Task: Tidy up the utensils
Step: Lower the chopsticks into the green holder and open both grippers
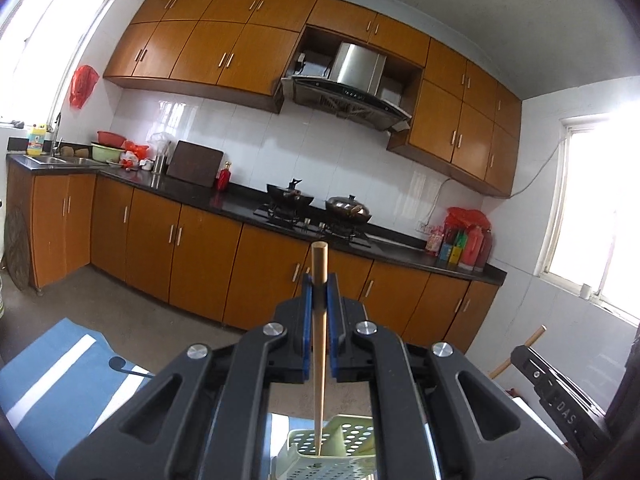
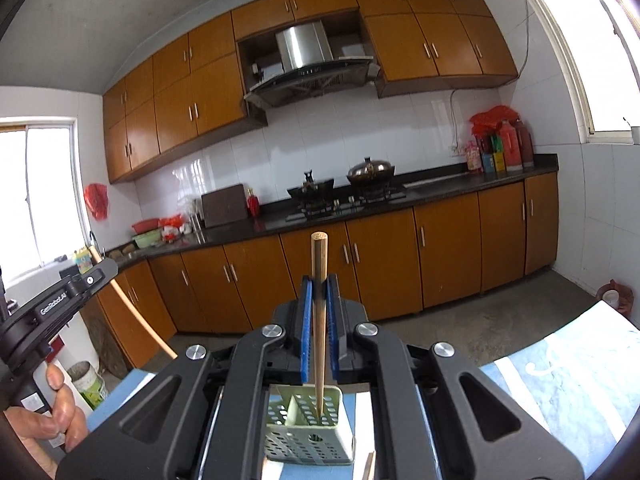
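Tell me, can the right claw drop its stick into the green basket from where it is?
Probably yes. The right claw is shut on a chopstick whose thin tip already hangs over the green holder, with nothing between them. It looks like it only needs lowering, though which compartment it meets is hard to tell.

Orange cabinets (image 2: 444, 240), range hood (image 2: 308, 64), two woks (image 1: 320, 204) on stove

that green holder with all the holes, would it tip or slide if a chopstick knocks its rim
Probably yes. The green holder looks like thin perforated plastic, so likely light for its size. It stands taller than it is wide on the blue cloth, so a sideways knock may tip it. The chopstick in the right hand-held gripper looks stiff, so it would pass the push on rather than bend.
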The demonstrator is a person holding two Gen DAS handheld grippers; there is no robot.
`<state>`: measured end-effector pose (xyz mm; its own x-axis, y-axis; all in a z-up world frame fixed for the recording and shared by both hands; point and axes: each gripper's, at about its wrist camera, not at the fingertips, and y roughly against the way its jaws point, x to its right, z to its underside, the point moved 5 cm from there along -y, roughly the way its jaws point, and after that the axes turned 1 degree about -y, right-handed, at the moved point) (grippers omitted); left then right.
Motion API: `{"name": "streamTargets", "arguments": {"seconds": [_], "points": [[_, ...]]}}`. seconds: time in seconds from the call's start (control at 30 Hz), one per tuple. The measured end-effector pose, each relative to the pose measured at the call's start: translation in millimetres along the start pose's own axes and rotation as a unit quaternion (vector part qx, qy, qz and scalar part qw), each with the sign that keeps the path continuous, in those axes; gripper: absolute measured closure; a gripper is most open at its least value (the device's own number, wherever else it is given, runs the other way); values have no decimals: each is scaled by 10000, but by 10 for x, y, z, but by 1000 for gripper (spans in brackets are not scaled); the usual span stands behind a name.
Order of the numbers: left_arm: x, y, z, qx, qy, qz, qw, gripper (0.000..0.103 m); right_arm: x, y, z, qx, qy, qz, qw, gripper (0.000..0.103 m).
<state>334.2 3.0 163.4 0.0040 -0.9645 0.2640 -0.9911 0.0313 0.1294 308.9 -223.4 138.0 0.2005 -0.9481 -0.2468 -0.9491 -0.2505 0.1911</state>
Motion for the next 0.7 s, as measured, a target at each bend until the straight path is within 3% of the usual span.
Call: {"name": "streamTargets", "arguments": {"seconds": [0.3,0.43,0.5,0.57,0.7], "points": [[-150,-283,399,-661,-56,-140,9977,95,29,-149,227,-421,-33,-25,9991,95],[-228,-250,399,-765,-22,-196,9969,80,35,-120,241,-470,-30,-2,9989,94],[-262,-207,347,-750,-8,-206,9970,77,56,-66,221,-454,-36,61,9989,87],[-310,-110,289,-726,2,-226,9971,74,97,17,188,-378,-53,147,9992,67],[-429,142,251,-740,-66,-304,9968,68,209,212,182,-299,-76,272,9992,66]]}}
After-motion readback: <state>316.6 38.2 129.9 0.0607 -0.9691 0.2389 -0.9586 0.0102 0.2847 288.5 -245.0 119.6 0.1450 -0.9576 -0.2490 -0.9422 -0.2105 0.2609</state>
